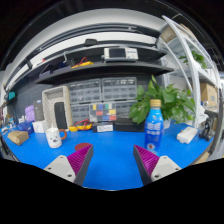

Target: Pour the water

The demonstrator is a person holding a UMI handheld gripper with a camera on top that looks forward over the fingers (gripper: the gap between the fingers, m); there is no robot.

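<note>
The gripper (113,160) hangs over a bright blue table (112,148), its two fingers spread wide apart with nothing between them but bare blue tabletop. Each finger shows a magenta pad (80,157) on its inner face (the right one is just as visible as the left), and neither pad touches anything.

The blue water bottle (153,127) stands upright on the table, beyond the right finger and a little to its far side, well clear of the fingertips. It has a blue cap and a label with white markings too small to read. To the right of the bottle lies a white object (188,134) on the table, which cannot be identified for certain.

On the far left side of the table stands a white mug (54,137), upright, well apart from the bottle and beyond the left finger. Small yellow and orange items (80,128) lie near the far edge of the table, between the mug and the bottle; what they are cannot be told.

Behind the bottle, at the far right, grows a leafy green plant (165,100). Along the far side runs a dark shelf (100,68) carrying a white box-like device (118,53), and under it sits a rack of small drawers (108,98).
</note>
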